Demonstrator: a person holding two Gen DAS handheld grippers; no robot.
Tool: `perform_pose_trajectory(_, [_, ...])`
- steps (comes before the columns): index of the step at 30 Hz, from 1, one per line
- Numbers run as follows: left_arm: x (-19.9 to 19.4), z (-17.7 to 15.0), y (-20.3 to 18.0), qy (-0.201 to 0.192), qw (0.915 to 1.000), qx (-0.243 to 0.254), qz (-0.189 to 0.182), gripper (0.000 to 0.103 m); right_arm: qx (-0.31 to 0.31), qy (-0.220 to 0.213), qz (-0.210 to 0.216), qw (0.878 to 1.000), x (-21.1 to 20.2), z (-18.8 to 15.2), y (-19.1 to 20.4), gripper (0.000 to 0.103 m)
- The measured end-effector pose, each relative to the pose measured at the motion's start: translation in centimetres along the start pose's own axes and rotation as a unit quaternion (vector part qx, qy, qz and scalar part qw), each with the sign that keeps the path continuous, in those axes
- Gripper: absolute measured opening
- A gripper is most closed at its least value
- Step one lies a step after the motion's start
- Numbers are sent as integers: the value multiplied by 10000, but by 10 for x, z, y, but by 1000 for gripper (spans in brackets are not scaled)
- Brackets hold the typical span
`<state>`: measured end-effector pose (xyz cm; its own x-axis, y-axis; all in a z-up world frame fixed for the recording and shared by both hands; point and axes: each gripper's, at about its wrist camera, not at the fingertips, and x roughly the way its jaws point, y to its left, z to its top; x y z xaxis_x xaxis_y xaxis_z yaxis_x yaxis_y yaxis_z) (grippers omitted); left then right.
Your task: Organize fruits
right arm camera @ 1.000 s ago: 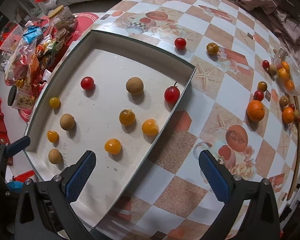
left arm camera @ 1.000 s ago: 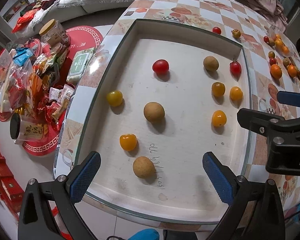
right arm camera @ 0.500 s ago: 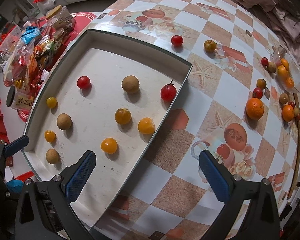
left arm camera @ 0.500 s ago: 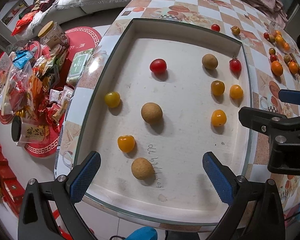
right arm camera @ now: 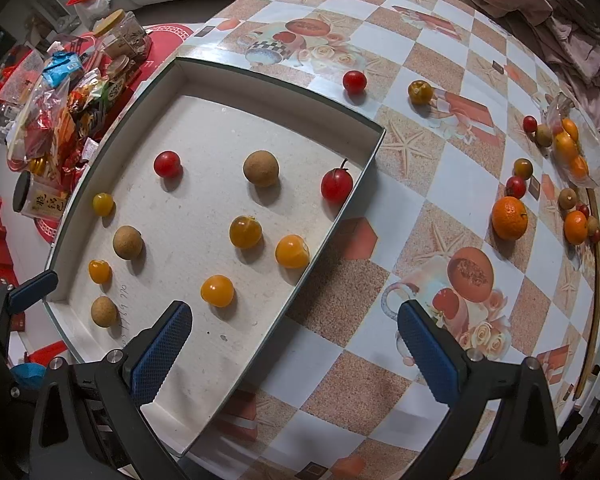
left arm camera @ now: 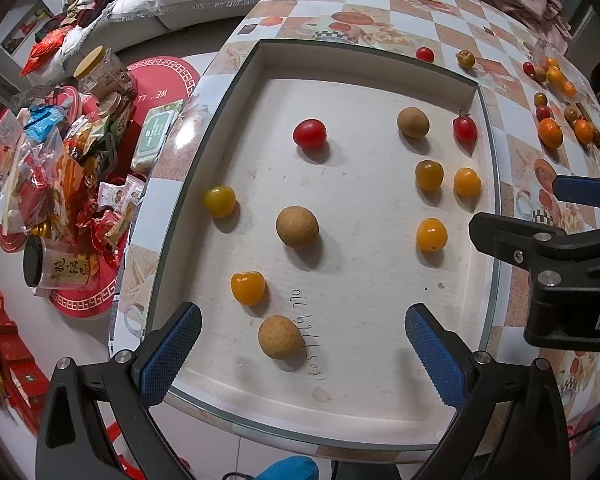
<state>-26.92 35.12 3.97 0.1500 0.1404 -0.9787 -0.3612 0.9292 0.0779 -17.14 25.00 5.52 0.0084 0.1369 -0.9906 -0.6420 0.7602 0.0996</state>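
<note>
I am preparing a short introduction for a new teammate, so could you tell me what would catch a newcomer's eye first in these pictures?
First, the shallow white tray on the checkered table, dotted with red, yellow, orange and brown fruits. Next, the loose fruits beyond its far-right corner, chiefly a large orange. Both claws, left and right, hang open and empty in the foreground.
</note>
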Motion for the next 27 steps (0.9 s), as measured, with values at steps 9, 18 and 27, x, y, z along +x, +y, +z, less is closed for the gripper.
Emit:
perform_pose_trajectory(9, [-2,0,-3,-17,10000,48,40,103,-22,-3,-9,10000,0,0,1,103])
perform_pose_trajectory(18, [-2,2,-3,-16,10000,68,12,103,-32,1,-12,10000,0,0,2,103])
perform_pose_trajectory(27, [-2,2,-5,-6,9999,132,-2,103,-53,0,-31,10000,1,0,3,103])
